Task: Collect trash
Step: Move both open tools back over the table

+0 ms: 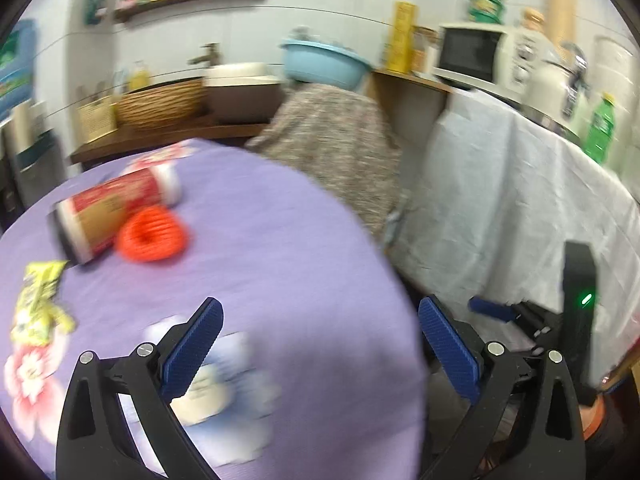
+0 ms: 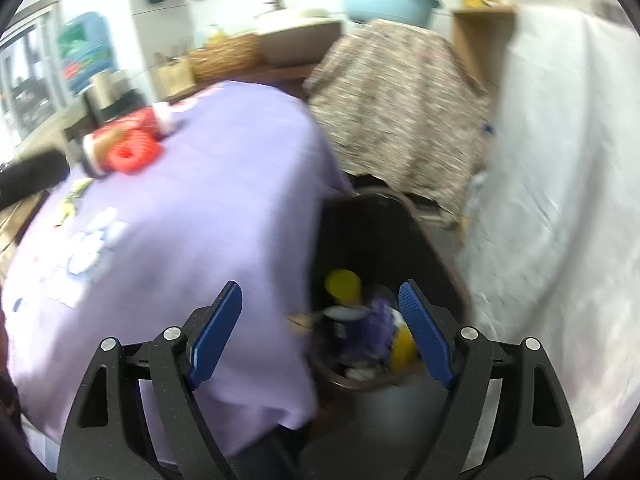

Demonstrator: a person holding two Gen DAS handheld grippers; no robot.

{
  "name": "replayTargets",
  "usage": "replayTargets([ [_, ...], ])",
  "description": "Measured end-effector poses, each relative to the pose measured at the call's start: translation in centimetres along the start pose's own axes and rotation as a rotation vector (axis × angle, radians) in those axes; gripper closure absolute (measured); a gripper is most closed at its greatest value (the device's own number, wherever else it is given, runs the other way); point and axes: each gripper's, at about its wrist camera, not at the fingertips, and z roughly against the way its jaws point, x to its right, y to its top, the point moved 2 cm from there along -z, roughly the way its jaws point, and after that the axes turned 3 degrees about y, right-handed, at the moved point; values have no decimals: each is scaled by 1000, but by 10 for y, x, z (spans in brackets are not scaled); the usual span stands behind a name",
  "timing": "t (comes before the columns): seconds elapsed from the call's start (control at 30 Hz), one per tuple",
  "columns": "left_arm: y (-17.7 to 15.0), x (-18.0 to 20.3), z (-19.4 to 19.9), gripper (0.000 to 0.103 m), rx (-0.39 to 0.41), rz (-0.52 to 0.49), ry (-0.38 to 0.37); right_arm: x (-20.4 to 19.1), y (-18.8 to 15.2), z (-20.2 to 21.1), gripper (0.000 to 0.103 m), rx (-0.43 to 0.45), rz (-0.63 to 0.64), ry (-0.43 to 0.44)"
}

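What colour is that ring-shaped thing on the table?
Bright orange-red; the ring shows best in the left wrist view, beside the red canister.

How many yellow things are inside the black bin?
2. One yellow thing lies toward the far side of the bin; another lies nearer, beside a purple wrapper. More may be hidden underneath.

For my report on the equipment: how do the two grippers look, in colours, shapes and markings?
The left gripper and the right gripper look alike: black angular frames, silver round pivot bolts, and jaws faced with blue ribbed pads. In the left wrist view, the right gripper's black body shows a small green light.
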Motion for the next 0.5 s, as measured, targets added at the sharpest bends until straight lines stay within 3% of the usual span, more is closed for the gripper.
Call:
replayTargets([
  [0.27,-32,-96,29,6,-13,141,180,-98,38,-10,22,4,170,153],
  [0.5,-53,-159,51,6,-12,262,258,-177,61,-35,22,-24,314,222],
])
